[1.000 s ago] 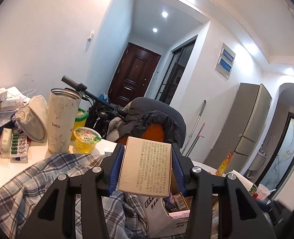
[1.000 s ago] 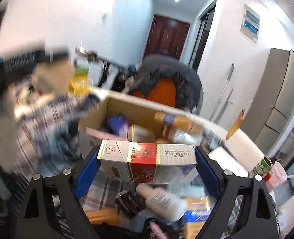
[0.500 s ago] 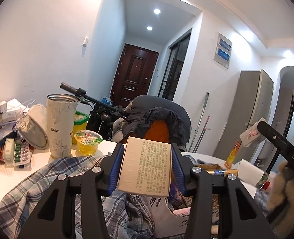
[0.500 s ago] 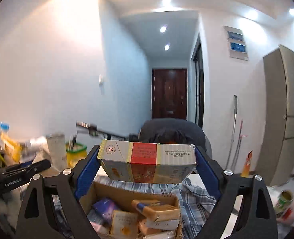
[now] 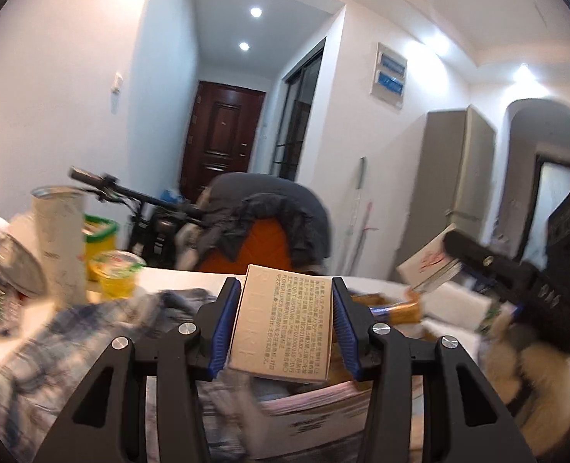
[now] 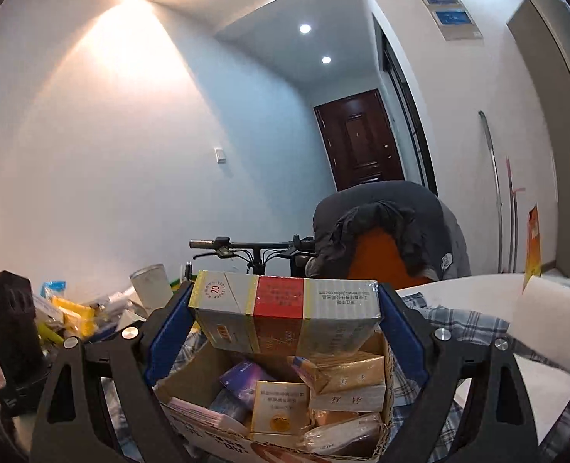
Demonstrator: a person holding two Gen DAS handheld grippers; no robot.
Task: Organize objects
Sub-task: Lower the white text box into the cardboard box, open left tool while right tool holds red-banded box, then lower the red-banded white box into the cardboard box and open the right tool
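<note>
My left gripper (image 5: 283,324) is shut on a small tan printed box (image 5: 283,322), held upright between its blue pads above the table. My right gripper (image 6: 283,324) is shut on a grey and red carton (image 6: 287,314), gripped by its ends. Directly below that carton stands an open cardboard box (image 6: 192,389) holding several small packets. In the left wrist view the right gripper (image 5: 516,281) appears at the right edge with the carton (image 5: 427,266), carried by a fuzzy sleeve (image 5: 532,378). The left gripper's body (image 6: 13,339) shows at the left of the right wrist view.
A plaid cloth (image 5: 73,332) covers the white table (image 6: 478,293). A tall pale tumbler (image 5: 59,239), a jelly cup (image 5: 115,274), and a heap of medicine packs (image 6: 69,312) crowd the left side. Behind the table stand a jacket-draped chair (image 6: 385,231) and a bicycle (image 6: 246,247).
The right gripper swung up from looking down into the cardboard box to nearly level, rolling with the carton still held. The left gripper shifted sideways with its box; the right gripper came into its view.
</note>
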